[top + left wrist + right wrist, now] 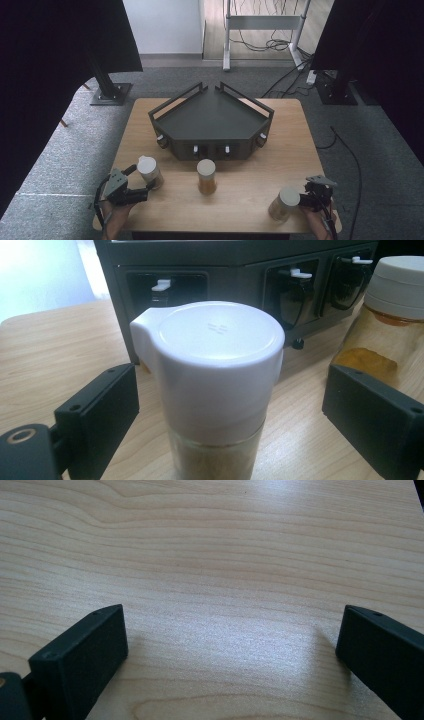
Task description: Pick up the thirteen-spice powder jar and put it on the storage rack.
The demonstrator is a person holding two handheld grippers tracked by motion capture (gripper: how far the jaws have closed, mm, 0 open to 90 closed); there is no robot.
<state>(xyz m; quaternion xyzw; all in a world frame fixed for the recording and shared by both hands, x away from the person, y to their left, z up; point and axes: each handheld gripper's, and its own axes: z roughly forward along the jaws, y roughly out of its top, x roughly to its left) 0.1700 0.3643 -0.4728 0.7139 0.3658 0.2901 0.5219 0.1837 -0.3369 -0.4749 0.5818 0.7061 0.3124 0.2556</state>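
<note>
The white-capped spice jar (220,390) stands upright at the table's (250,210) near-left, between the spread jaws of the left gripper (230,415), bare wood either side. The dark rack (212,122) is just behind, a second jar (206,176) beside. The right gripper (232,650) gapes over empty wood beside a third jar (284,204) close to the front edge.
</note>
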